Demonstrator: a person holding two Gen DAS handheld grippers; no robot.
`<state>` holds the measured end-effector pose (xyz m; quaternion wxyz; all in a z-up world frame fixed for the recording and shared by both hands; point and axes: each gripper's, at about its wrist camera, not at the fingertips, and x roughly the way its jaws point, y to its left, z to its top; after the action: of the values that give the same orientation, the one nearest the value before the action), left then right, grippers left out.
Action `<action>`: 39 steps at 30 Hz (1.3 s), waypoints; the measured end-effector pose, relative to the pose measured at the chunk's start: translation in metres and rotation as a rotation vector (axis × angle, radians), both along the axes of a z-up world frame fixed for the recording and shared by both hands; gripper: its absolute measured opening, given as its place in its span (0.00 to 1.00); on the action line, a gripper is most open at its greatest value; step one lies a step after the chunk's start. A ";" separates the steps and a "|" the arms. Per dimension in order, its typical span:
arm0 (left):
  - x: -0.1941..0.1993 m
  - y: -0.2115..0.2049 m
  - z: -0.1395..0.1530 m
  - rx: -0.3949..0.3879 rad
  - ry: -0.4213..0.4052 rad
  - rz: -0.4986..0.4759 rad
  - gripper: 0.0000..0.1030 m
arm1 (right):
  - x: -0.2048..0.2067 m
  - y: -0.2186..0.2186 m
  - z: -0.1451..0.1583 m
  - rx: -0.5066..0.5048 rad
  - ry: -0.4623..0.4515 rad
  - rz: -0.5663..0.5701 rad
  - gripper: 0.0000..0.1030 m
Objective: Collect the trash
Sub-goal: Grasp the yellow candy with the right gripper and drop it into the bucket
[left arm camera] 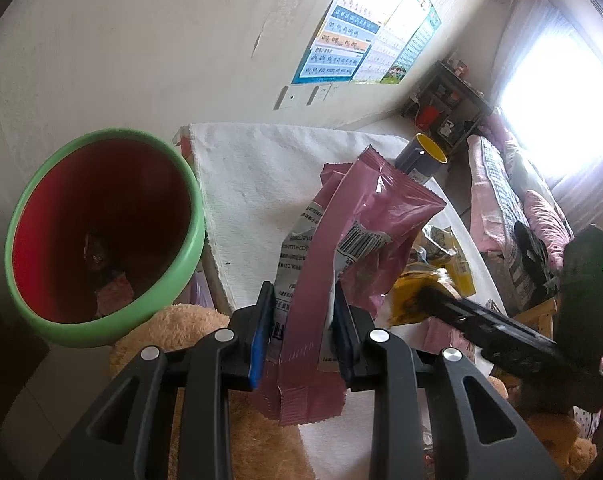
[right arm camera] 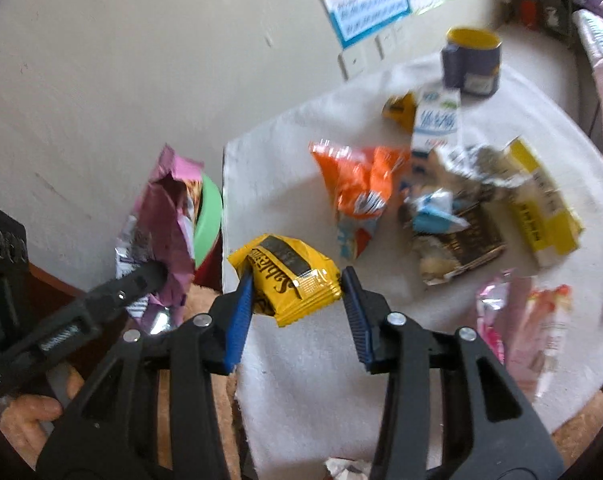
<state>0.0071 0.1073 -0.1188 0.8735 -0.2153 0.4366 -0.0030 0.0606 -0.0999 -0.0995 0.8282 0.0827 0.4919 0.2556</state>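
A: What has the left tool [left arm camera: 303, 320] got?

B: A pink wrapper [left arm camera: 353, 232]. Its blue pads are pinched on the lower part, and the rest stands up and out ahead of the tool, barcode side showing.

A: And the bin?

B: The green-rimmed bin [left arm camera: 101, 232], red inside, sits ahead and to the left of that tool, mouth turned toward it, with some scraps at the bottom. The wrapper is outside it, off to the right of the rim.

A: The right tool [right arm camera: 297, 292]?

B: Jaws spread wide around a yellow wrapper [right arm camera: 289, 276] lying at the near edge of the white-covered table [right arm camera: 301, 380]. The left pad touches the wrapper; the right pad stands just clear of it.

A: What lies beyond?

B: Further ahead, an orange packet [right arm camera: 357, 188], a white milk carton [right arm camera: 437, 124], a crumpled pile with a yellow box [right arm camera: 541, 208], and a dark mug [right arm camera: 471, 64] with a yellow inside. To the right, pink sachets [right arm camera: 517, 320].
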 end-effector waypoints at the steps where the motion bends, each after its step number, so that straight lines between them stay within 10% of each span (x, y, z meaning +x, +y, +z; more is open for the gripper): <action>1: -0.001 0.002 0.002 -0.001 -0.008 0.006 0.25 | -0.001 -0.002 0.005 0.002 -0.011 -0.010 0.41; 39: -0.025 0.086 0.015 -0.060 -0.087 0.237 0.25 | -0.017 0.064 0.010 -0.051 -0.012 0.101 0.41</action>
<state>-0.0177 0.1937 -0.1040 0.8792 -0.2909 0.3693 0.0780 0.0432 -0.0359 -0.0895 0.8190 0.0350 0.4967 0.2851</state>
